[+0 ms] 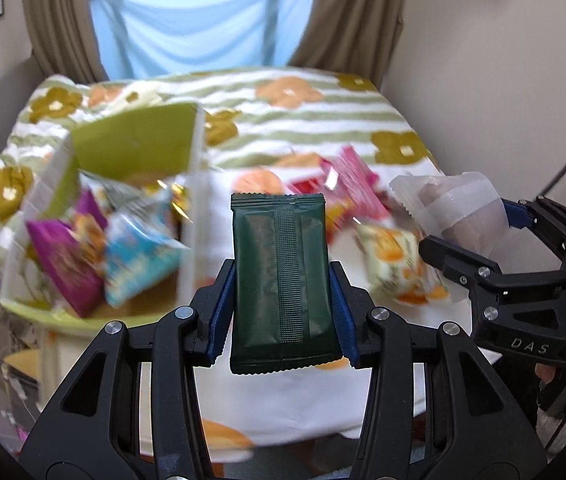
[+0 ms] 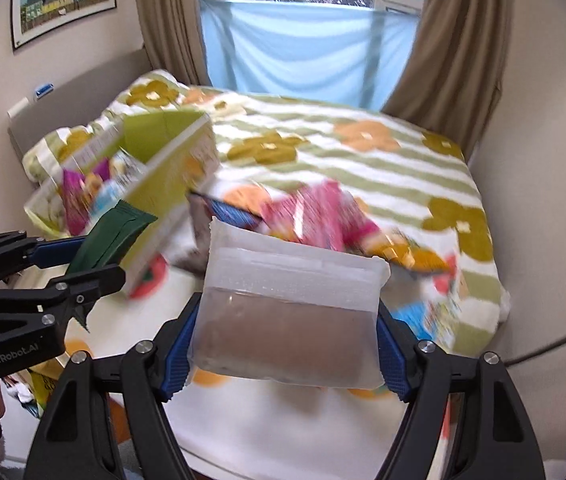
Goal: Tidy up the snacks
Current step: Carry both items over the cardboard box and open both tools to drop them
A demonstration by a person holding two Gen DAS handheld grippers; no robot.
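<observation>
My left gripper (image 1: 282,270) is shut on a dark green snack packet (image 1: 279,300), held upright by its long sides above the bed. From the right wrist view the same gripper (image 2: 99,258) and green packet (image 2: 111,232) show at the left. My right gripper (image 2: 287,308) is shut on a translucent white packet (image 2: 287,332) with brown contents; it also appears at the right of the left wrist view (image 1: 459,204). An open lime-green box (image 1: 135,144) on the bed's left side holds several colourful packets. Loose snacks lie on the bed: a pink packet (image 1: 351,184) and an orange-patterned one (image 1: 395,264).
The bed carries a white blanket (image 2: 323,152) with green stripes and flowers. Walls close in on both sides, and brown curtains with a blue cloth (image 2: 303,52) hang behind. More loose packets, one blue (image 2: 435,316), lie near the bed's right edge. Clutter sits on the floor at the left.
</observation>
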